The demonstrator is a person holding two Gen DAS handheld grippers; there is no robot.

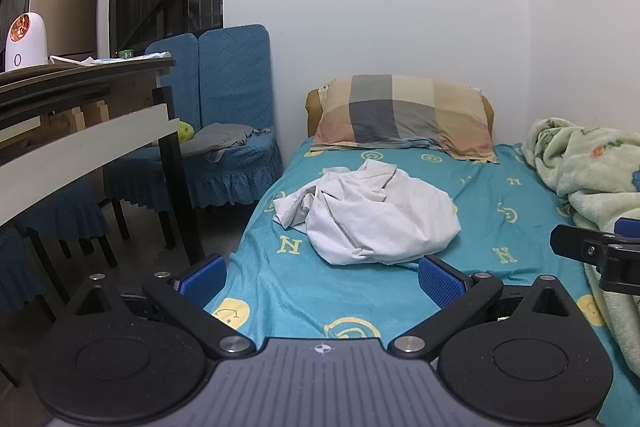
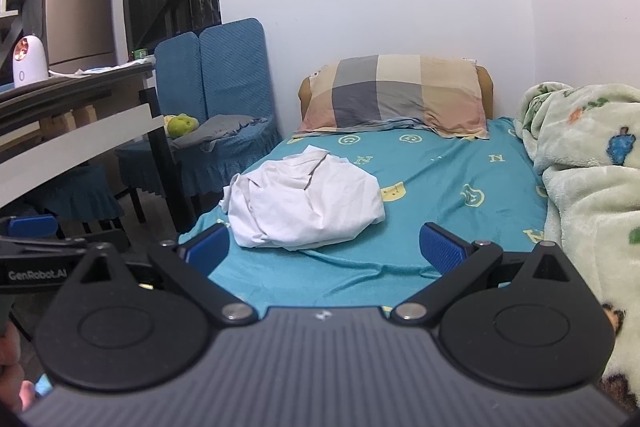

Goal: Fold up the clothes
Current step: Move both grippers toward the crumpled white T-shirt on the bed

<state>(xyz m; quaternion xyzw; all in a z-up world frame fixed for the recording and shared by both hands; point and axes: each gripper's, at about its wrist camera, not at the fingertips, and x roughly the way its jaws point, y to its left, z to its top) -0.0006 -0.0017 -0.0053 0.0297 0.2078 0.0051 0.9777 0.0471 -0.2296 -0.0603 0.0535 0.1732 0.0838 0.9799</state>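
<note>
A crumpled white garment (image 1: 368, 215) (image 2: 306, 201) lies in a heap on the teal bed sheet (image 1: 480, 227) (image 2: 440, 187), in the middle of the bed. My left gripper (image 1: 322, 281) hovers near the bed's foot, open wide, its blue pads short of the garment with nothing between them. My right gripper (image 2: 324, 247) is open too, just short of the heap's near edge, and empty. Part of the right gripper shows at the right edge of the left wrist view (image 1: 600, 255); the left gripper's side shows at the left edge of the right wrist view (image 2: 44, 247).
A checked pillow (image 1: 404, 119) (image 2: 396, 95) leans at the head of the bed. A pale fleece blanket (image 1: 592, 187) (image 2: 588, 187) is bunched along the right side. To the left stand blue-covered chairs (image 1: 224, 107) (image 2: 224, 95) and a table (image 1: 80, 107) (image 2: 72, 115).
</note>
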